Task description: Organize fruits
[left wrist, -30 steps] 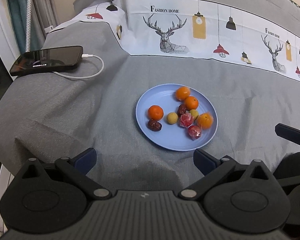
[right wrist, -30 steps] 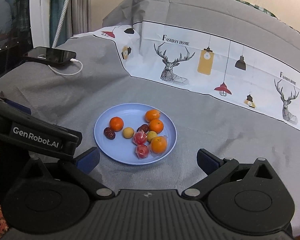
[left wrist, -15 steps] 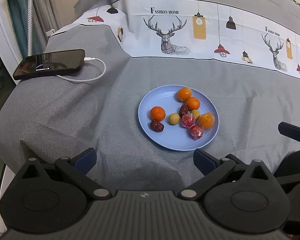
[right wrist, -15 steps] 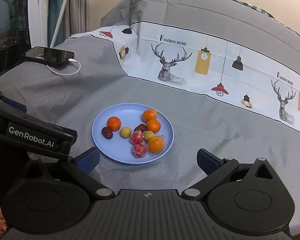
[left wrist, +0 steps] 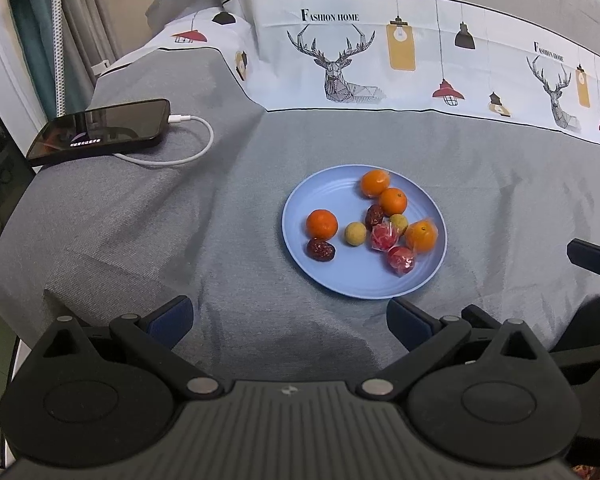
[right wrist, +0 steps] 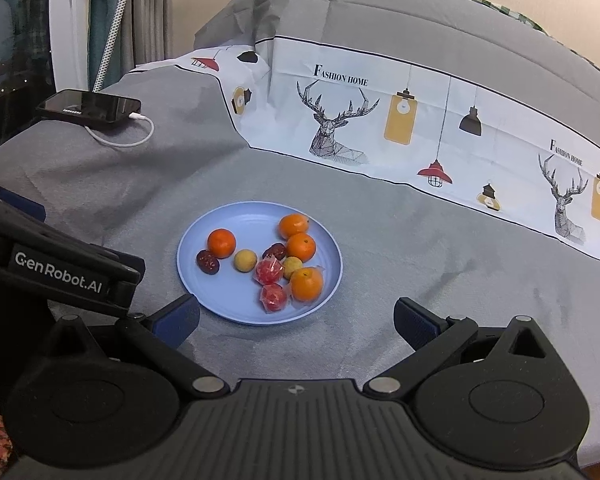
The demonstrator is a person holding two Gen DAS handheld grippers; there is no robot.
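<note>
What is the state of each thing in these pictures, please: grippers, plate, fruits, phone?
left gripper: open, empty, short of the plate.
right gripper: open, empty, near the plate's edge.
blue plate: flat on the grey cloth, holding all the fruit.
oranges: four, on the plate; at least one looks wrapped in clear film.
red wrapped fruits: two, wrapped.
dark red dates: two, unwrapped.
phone: lying flat, cable plugged in.
</note>
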